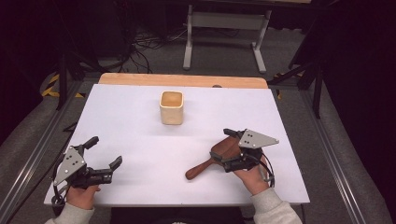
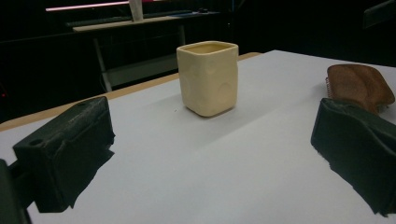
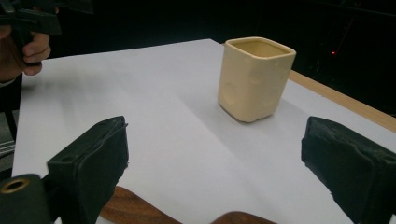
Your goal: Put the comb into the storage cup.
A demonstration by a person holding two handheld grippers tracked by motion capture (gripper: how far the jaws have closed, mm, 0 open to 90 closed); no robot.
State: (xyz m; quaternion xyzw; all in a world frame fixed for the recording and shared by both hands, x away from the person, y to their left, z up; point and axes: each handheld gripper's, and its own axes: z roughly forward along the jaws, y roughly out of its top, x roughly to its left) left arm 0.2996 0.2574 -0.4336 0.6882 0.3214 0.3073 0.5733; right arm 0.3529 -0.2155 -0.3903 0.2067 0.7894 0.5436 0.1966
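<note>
R gripper [image 1: 223, 144] jaws wide apart over wooden brush [image 1: 219, 154], near side of cream cup [image 1: 171, 108]. L gripper [image 1: 103, 151] agape, holding nothing, near-left of cup.

No text, label, brand or number can be read anywhere. The cup [image 1: 171, 108] and the brush [image 1: 215, 157] are plain.

from my remote station: grey carpet floor [image 1: 224, 60], dark surroundings. a white-framed bench [image 1: 226, 21] stands beyond the white table [image 1: 140, 121]; cables [image 1: 144, 44] lie beside it.
</note>
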